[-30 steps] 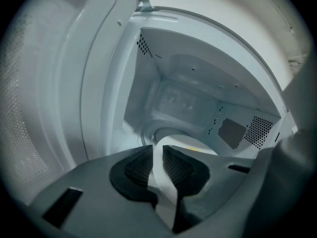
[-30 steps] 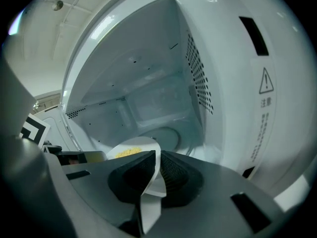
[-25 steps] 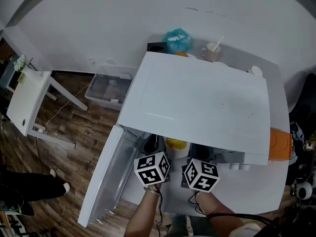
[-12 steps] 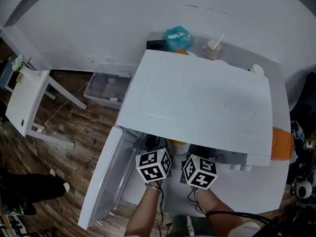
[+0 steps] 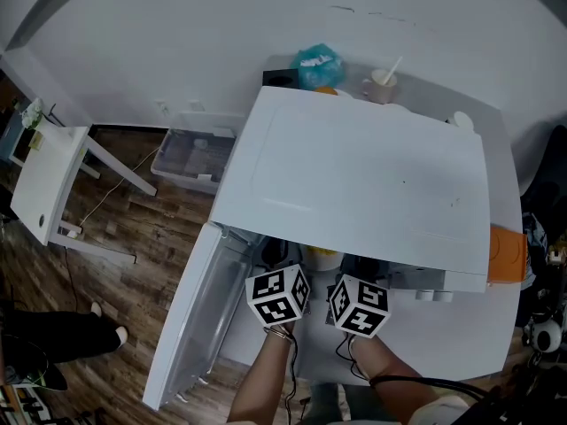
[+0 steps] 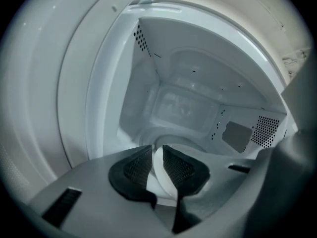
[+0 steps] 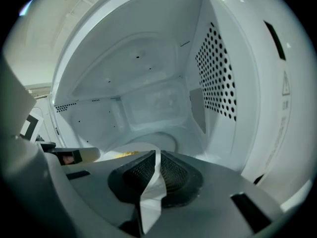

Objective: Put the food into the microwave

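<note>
A white plate with yellow food (image 5: 321, 257) is held at the mouth of the open white microwave (image 5: 354, 175), mostly hidden under its top in the head view. My left gripper (image 6: 157, 168) is shut on the plate's left rim (image 6: 159, 180). My right gripper (image 7: 156, 171) is shut on the plate's right rim (image 7: 151, 202). A strip of the yellow food (image 7: 124, 154) shows above the right gripper's body. Both marker cubes, the left cube (image 5: 278, 296) and the right cube (image 5: 359, 306), sit side by side just in front of the cavity. The glass turntable (image 6: 166, 132) lies bare ahead of the plate.
The microwave door (image 5: 195, 317) hangs open to the left. Behind the microwave stand a blue bag (image 5: 317, 65) and a cup with a stick (image 5: 383, 85). An orange object (image 5: 507, 253) lies at its right. A clear bin (image 5: 190, 159) and a white stool (image 5: 49, 180) are on the floor.
Both grippers have pushed the plate a little further in; less of the yellow food shows under the microwave's top edge than a second ago.
</note>
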`<control>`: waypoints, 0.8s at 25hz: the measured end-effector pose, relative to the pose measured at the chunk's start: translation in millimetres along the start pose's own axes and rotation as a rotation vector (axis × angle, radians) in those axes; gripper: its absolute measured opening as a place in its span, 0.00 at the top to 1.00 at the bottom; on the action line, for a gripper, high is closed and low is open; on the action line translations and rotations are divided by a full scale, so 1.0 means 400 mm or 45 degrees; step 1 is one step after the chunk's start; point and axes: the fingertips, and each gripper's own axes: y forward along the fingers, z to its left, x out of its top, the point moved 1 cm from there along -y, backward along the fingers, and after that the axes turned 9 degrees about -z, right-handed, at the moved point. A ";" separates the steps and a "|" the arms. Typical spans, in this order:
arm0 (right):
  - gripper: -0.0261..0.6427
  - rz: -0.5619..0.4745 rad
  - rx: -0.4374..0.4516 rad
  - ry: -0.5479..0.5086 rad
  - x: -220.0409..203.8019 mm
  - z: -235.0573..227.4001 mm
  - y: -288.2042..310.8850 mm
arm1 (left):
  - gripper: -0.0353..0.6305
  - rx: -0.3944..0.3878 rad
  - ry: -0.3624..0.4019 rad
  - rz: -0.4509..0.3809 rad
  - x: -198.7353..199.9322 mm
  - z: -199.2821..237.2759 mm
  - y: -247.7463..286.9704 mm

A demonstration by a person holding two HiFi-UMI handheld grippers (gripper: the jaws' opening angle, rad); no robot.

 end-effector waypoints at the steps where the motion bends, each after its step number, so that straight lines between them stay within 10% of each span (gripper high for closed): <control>1: 0.90 -0.004 0.004 -0.006 0.003 0.003 -0.003 | 0.85 0.006 0.001 -0.007 0.004 0.001 -0.007; 20: 0.92 0.021 0.226 -0.087 0.042 0.049 -0.190 | 0.92 -0.006 -0.004 -0.003 0.029 -0.073 -0.239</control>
